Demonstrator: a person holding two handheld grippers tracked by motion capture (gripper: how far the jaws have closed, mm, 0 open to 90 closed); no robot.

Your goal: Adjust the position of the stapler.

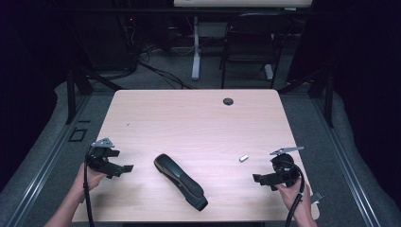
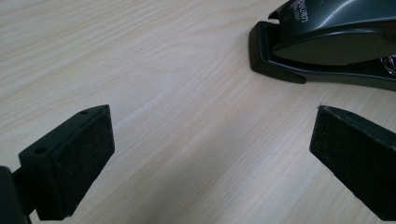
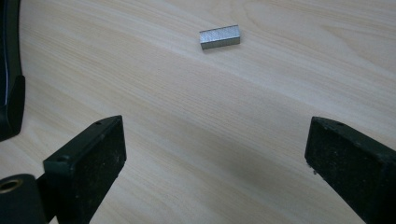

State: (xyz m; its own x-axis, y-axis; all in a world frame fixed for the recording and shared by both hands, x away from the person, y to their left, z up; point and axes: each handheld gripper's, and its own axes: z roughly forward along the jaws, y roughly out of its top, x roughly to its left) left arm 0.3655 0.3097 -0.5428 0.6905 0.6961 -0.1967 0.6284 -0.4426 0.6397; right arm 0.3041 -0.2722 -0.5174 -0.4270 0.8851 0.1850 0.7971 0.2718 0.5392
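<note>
A black stapler [image 1: 180,182] is lying slantwise near the table's [image 1: 189,123] front edge, between the two grippers. A staple block [image 1: 243,158] is sitting toward the right edge. The left gripper [image 1: 124,169] and right gripper [image 1: 257,179] are hovering with jaws apart, gripping nothing. A chair [image 1: 250,42] is standing beyond the far edge.

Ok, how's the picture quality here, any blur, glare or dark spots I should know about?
High view: the table is evenly lit and the room around it is very dark. Left gripper view: the stapler is sharp, with a soft sheen on top, and the near pads are slightly soft. Right gripper view: the staple strip is crisp, with faint shadow below.
</note>
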